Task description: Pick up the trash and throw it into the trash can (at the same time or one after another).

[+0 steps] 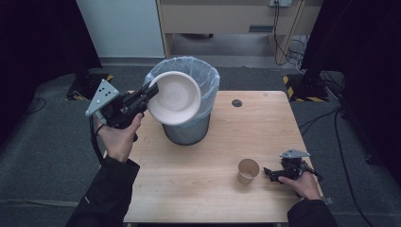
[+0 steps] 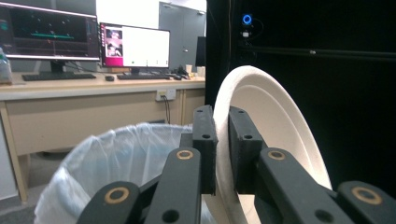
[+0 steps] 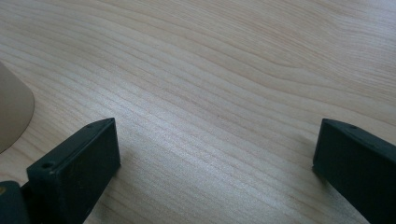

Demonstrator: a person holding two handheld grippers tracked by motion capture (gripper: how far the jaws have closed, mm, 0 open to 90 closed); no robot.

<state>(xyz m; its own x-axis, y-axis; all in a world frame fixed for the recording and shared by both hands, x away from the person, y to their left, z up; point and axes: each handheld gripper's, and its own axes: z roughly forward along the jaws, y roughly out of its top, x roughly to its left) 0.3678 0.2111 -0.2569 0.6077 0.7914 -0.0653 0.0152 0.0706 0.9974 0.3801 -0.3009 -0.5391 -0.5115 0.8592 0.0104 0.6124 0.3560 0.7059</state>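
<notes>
My left gripper (image 1: pixel 147 92) is shut on the rim of a white paper bowl (image 1: pixel 176 97), which is tipped on edge above the near left side of a grey bin (image 1: pixel 187 130) with a clear plastic liner (image 1: pixel 208 75). In the left gripper view the black jaws pinch the bowl's (image 2: pixel 280 126) rim at the left gripper (image 2: pixel 222 140), with the liner (image 2: pixel 116 163) below. A brown paper cup (image 1: pixel 248 170) stands upright at the table's front right. My right gripper (image 1: pixel 267 174) rests just right of it, open. In the right gripper view the right gripper (image 3: pixel 215 154) frames bare wood, with the cup (image 3: pixel 11 112) at the left edge.
The wooden table (image 1: pixel 265 127) has a round black grommet (image 1: pixel 237 102) behind the bin. Beyond the bin stands a desk (image 2: pixel 93 93) with monitors (image 2: pixel 135 46). Cables (image 1: pixel 331 118) lie on the grey floor to the right of the table.
</notes>
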